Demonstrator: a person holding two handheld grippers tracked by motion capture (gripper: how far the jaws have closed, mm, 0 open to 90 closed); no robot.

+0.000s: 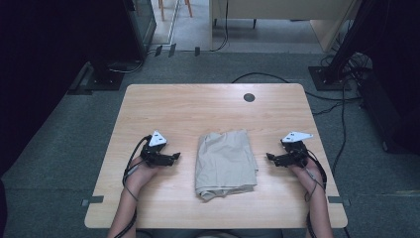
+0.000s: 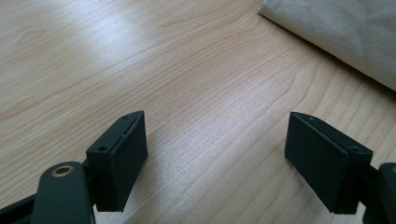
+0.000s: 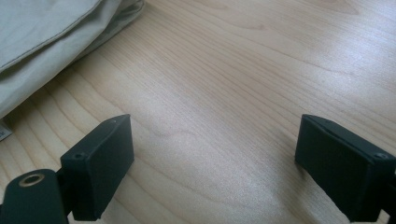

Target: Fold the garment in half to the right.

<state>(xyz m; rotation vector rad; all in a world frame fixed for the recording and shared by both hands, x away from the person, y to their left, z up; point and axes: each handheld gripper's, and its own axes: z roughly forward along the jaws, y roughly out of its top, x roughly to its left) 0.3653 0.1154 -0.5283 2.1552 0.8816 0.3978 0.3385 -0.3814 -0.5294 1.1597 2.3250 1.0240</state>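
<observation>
Folded cloth (image 1: 226, 163) between both grippers, untouched

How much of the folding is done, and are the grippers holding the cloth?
The beige cloth already lies folded into a compact rectangle in the middle of the table, so the folding looks mostly done. Nothing is in hand: the left gripper and right gripper rest either side of it, open and empty. The near edge looks a little rumpled, so perhaps some tidying is left.
</observation>
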